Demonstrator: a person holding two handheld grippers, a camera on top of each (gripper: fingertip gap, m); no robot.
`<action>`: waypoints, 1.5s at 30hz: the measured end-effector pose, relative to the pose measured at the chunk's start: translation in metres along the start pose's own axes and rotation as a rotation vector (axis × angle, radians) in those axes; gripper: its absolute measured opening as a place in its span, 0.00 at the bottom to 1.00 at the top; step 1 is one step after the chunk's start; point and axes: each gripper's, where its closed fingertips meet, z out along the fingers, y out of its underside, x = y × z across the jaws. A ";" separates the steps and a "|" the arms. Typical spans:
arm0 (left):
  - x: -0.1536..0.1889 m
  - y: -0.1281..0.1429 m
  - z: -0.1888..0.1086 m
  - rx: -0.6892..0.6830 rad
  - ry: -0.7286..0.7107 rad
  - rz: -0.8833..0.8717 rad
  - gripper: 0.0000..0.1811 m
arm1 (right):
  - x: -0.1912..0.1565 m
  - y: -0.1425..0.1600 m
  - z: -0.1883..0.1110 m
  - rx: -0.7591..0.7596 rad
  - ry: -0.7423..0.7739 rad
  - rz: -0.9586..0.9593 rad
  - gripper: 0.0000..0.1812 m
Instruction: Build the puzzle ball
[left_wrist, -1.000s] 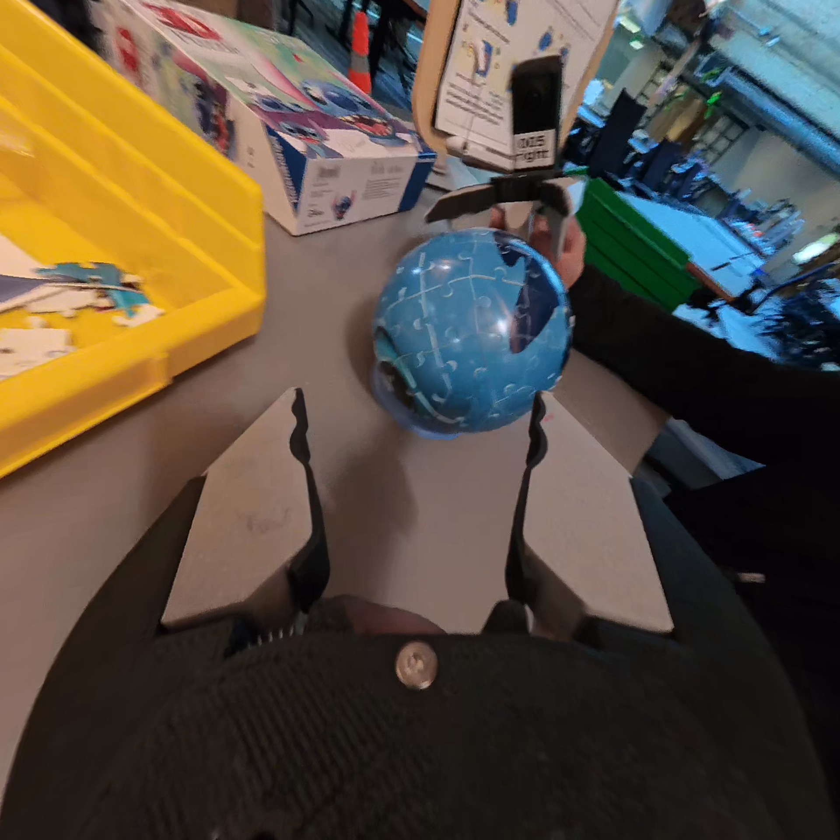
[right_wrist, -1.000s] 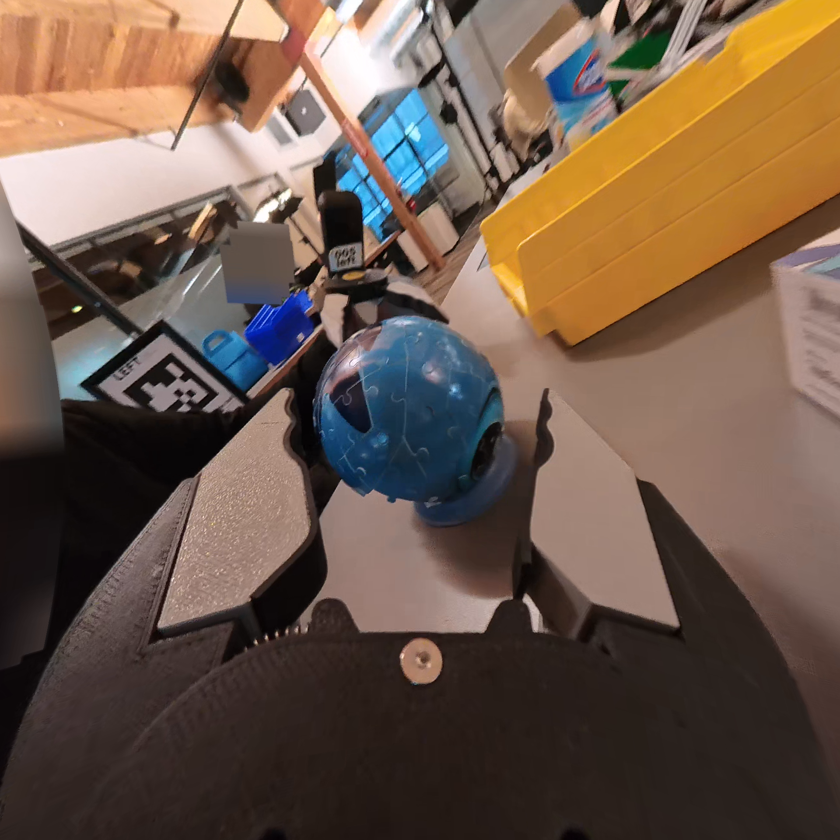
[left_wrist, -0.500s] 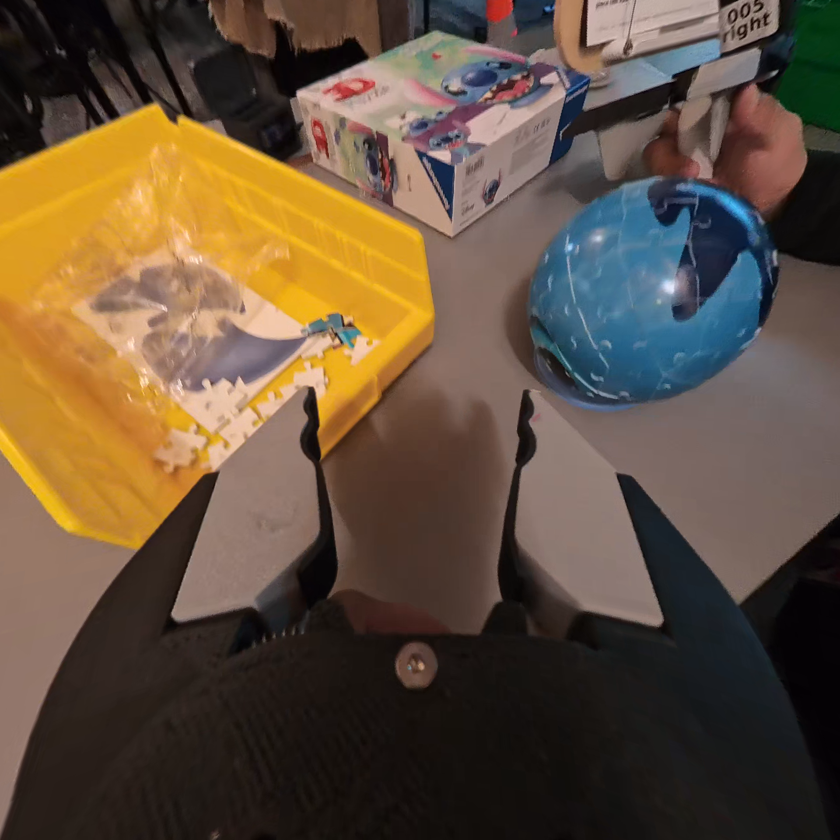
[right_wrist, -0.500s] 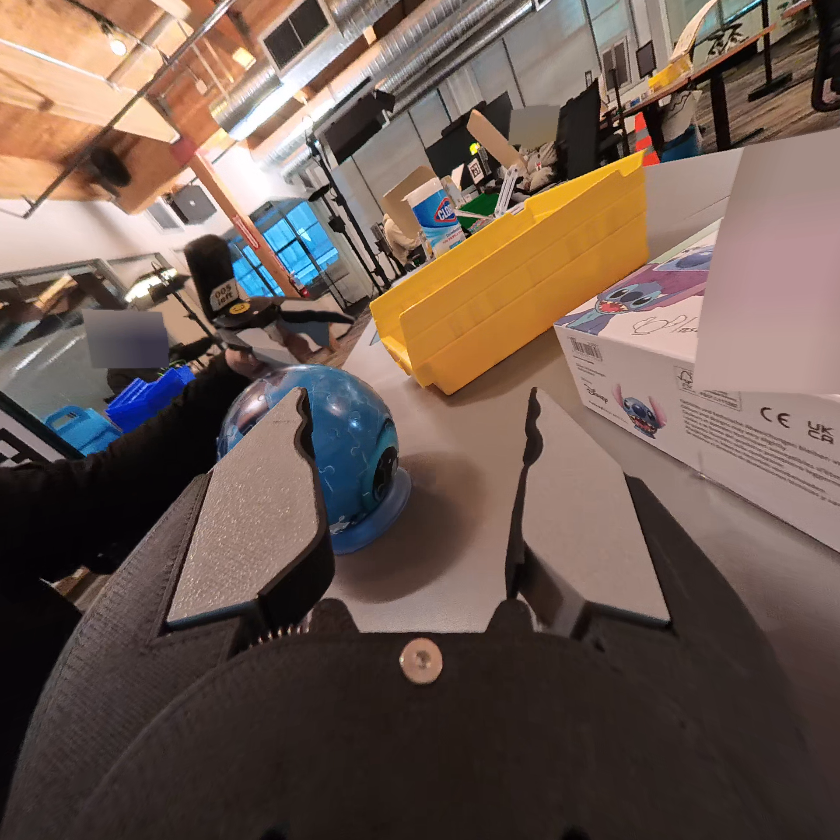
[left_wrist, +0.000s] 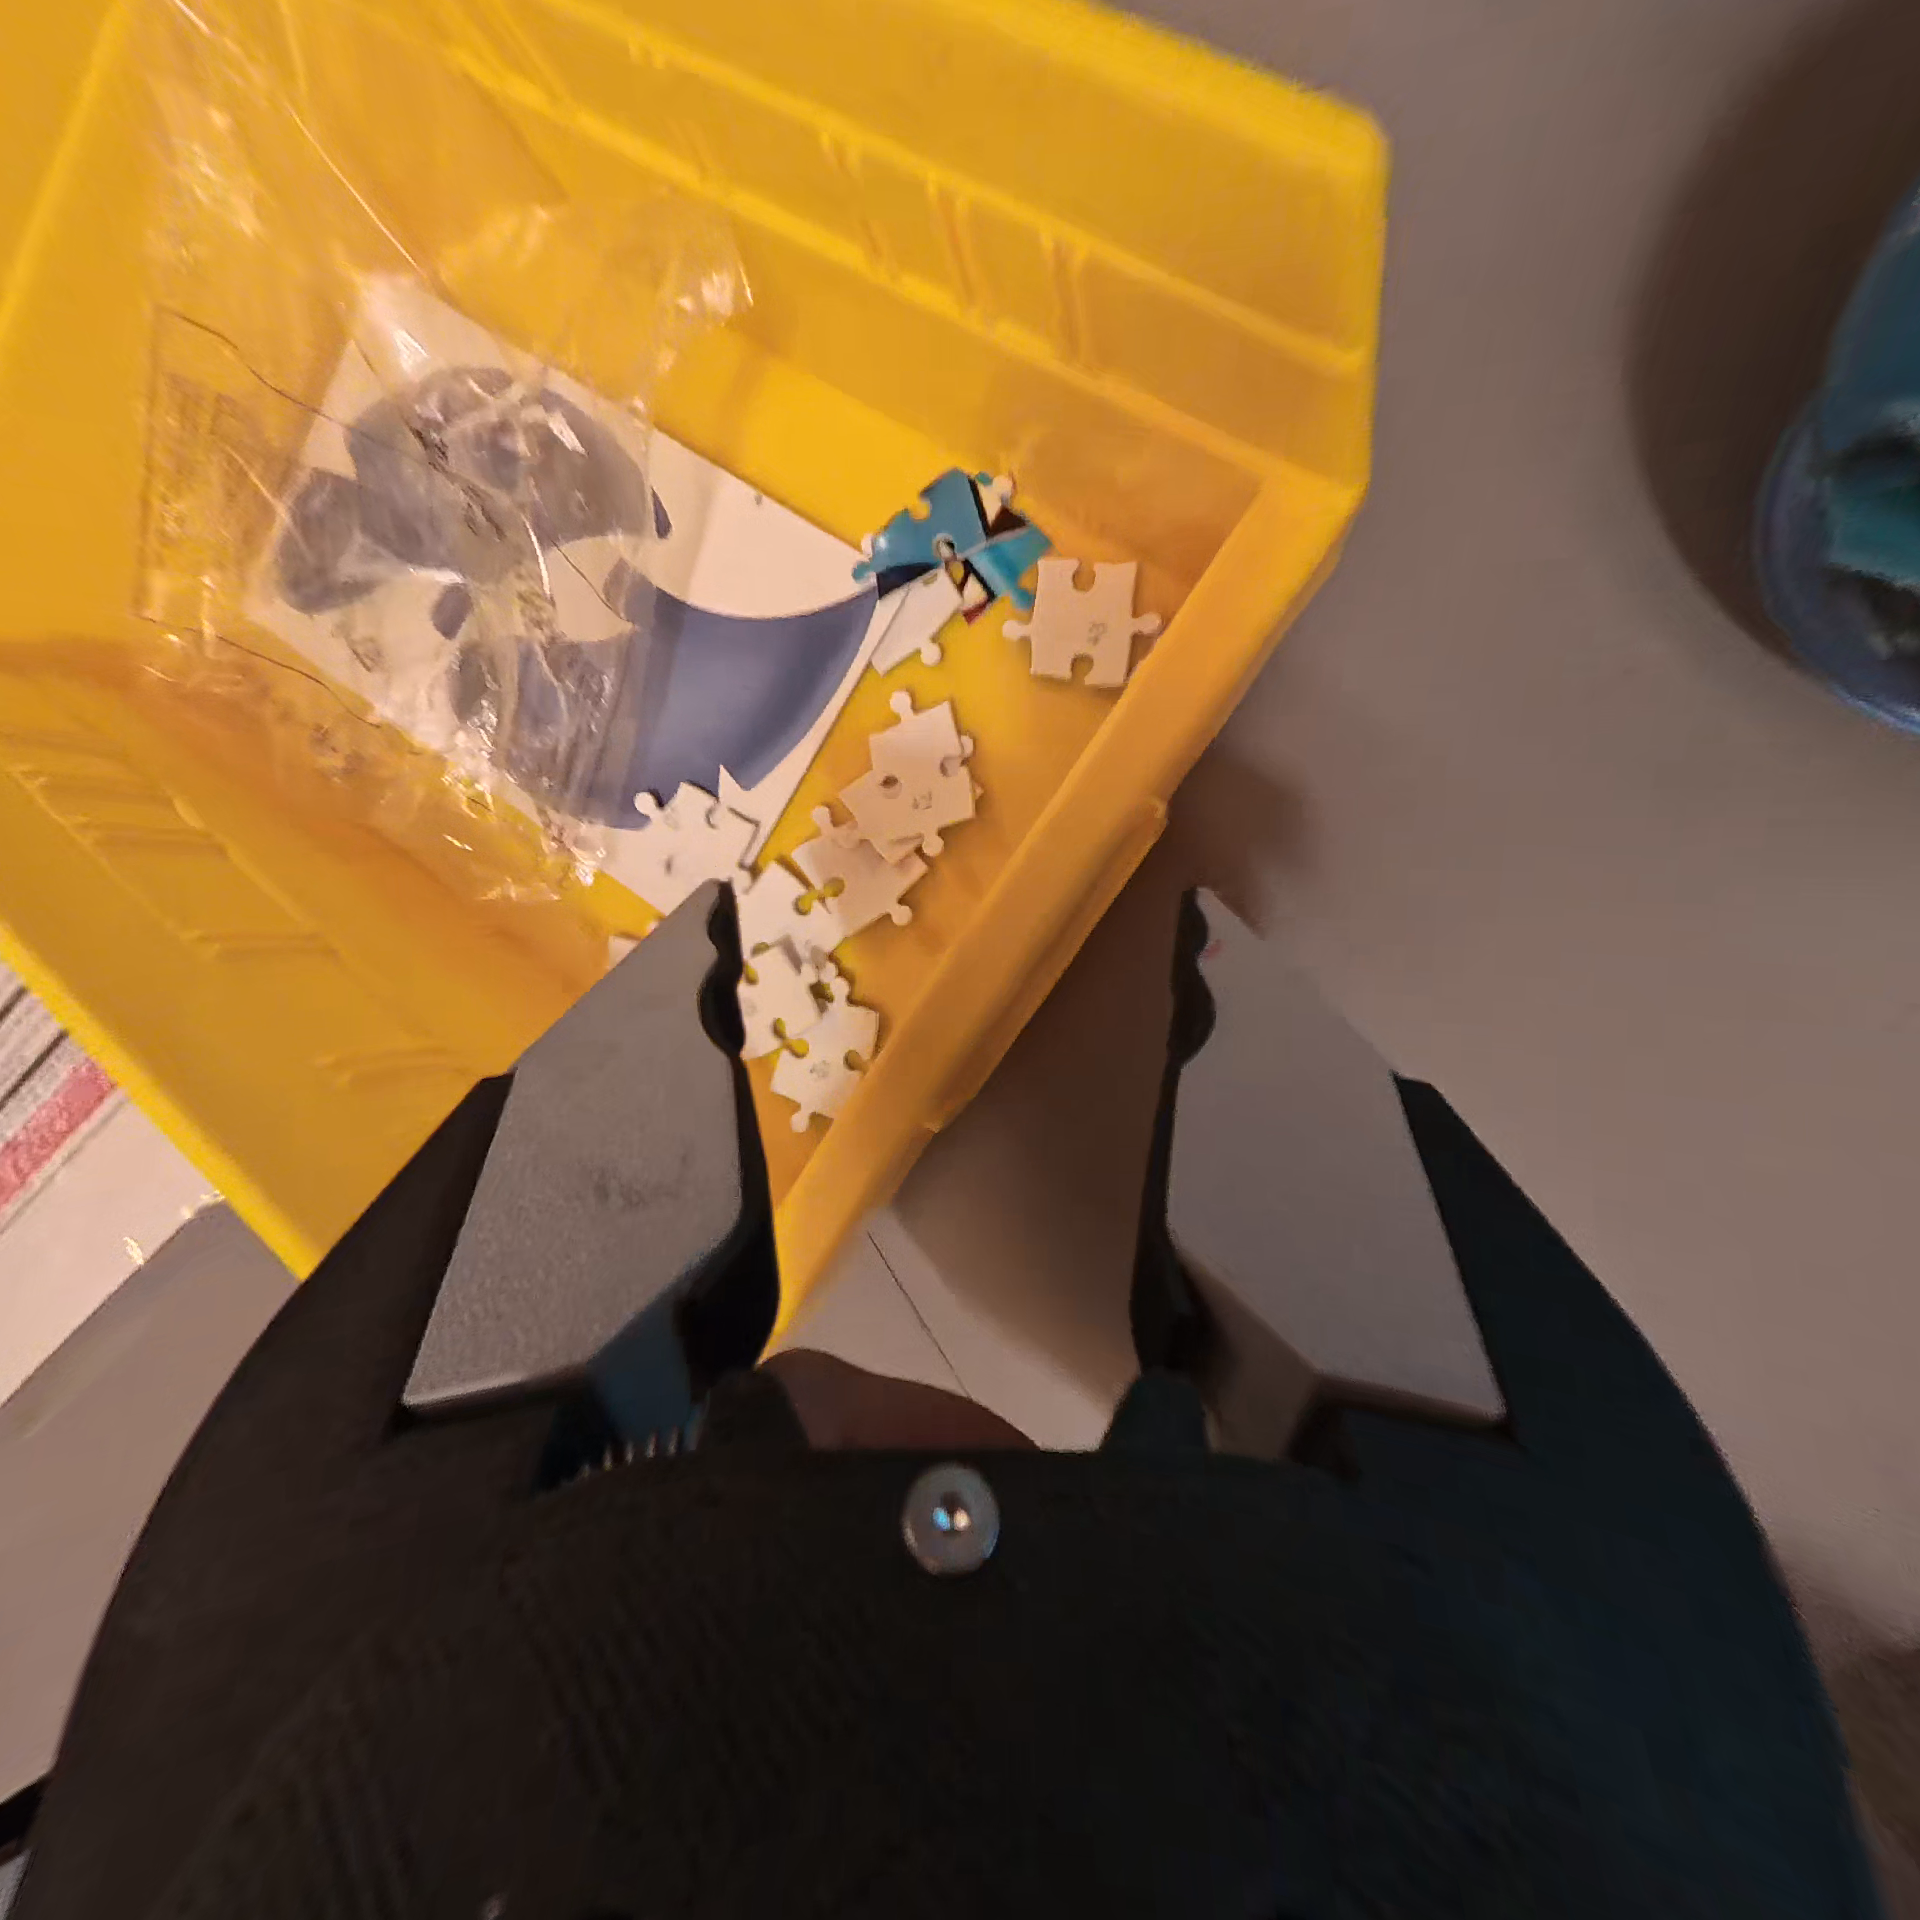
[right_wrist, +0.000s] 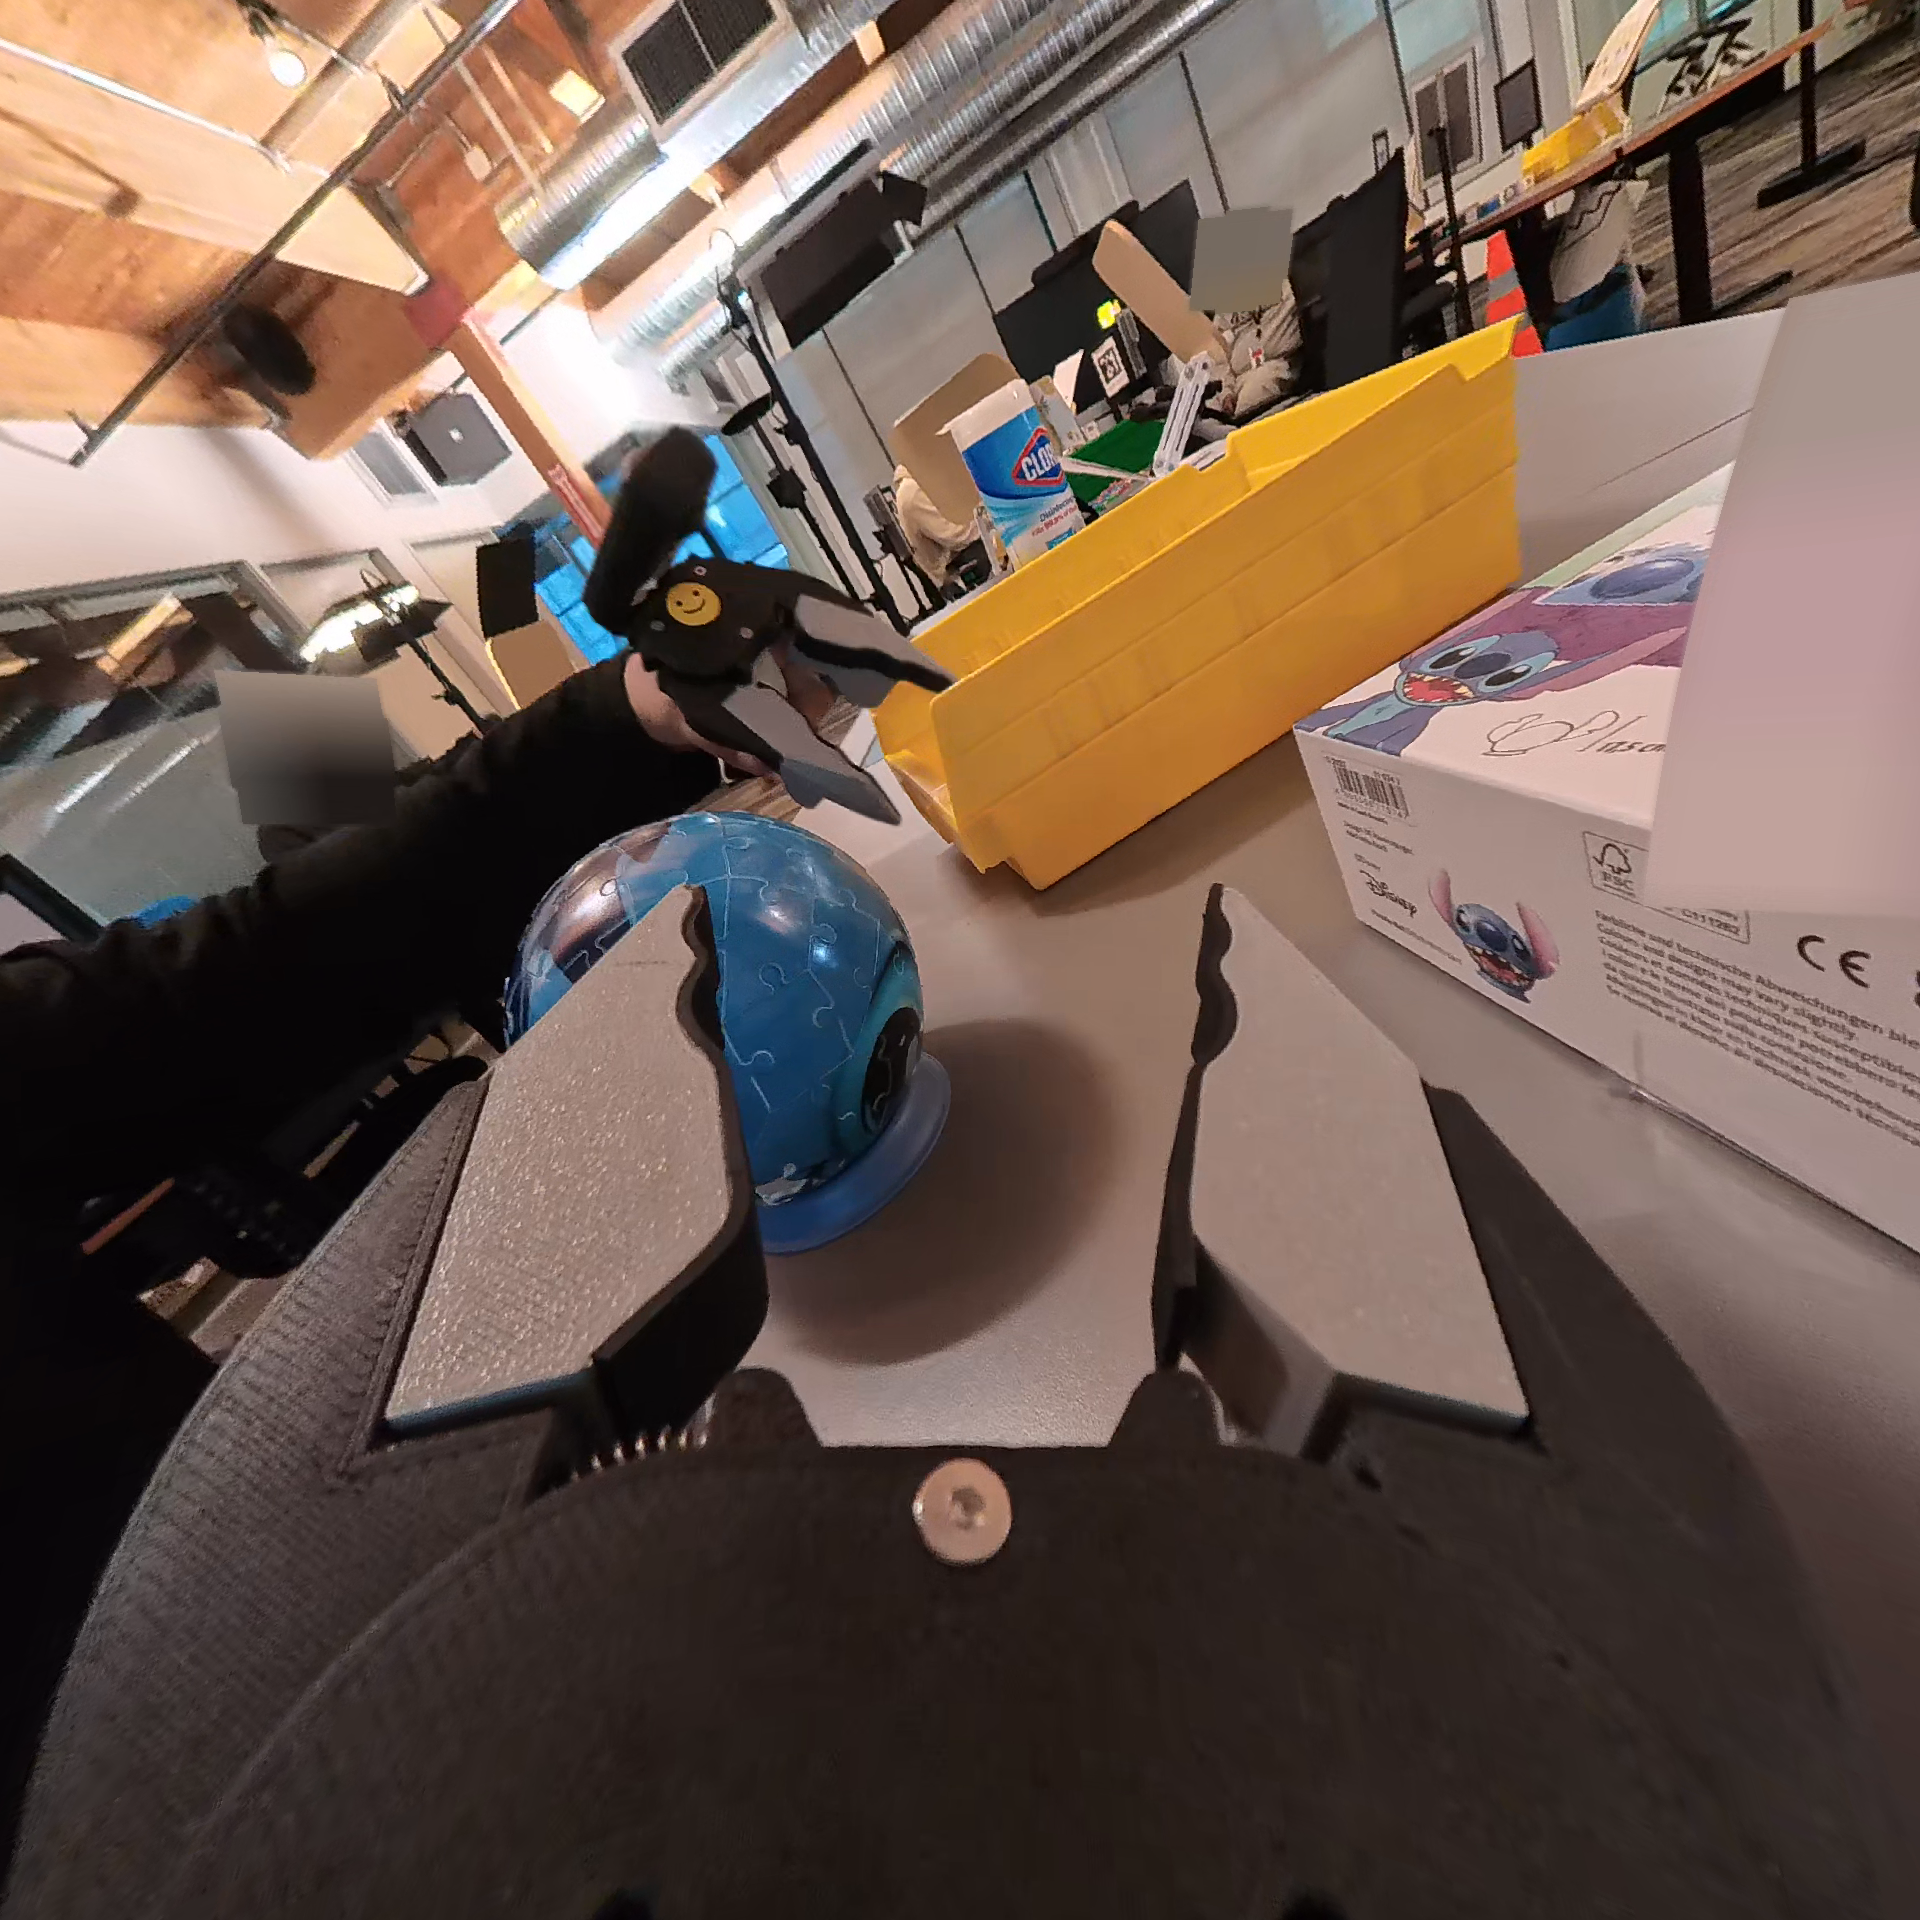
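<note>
Place: we are looking at an open-plan lab or workshop office.
Evidence: ceiling ducts (right_wrist: 727, 135), light stands (right_wrist: 769, 416), monitors (right_wrist: 1351, 260) and desks (right_wrist: 1662, 177) are filling the room.

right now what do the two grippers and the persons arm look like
Both grippers, left and right, share a black textured body, a silver screw and grey wedge-shaped jaws with wavy black inner edges. The left carries a yellow smiley sticker. The arm wears a black sleeve.
</note>
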 end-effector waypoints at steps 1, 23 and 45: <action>0.001 0.006 0.005 -0.035 0.009 0.011 0.45 | 0.000 0.000 0.000 0.003 -0.003 0.004 0.50; 0.047 0.065 -0.022 -0.119 0.243 0.241 0.45 | -0.005 -0.001 -0.001 0.016 -0.042 0.019 0.50; -0.085 -0.020 -0.038 0.239 -0.100 -0.062 0.32 | -0.007 -0.002 0.001 0.025 -0.035 -0.021 0.49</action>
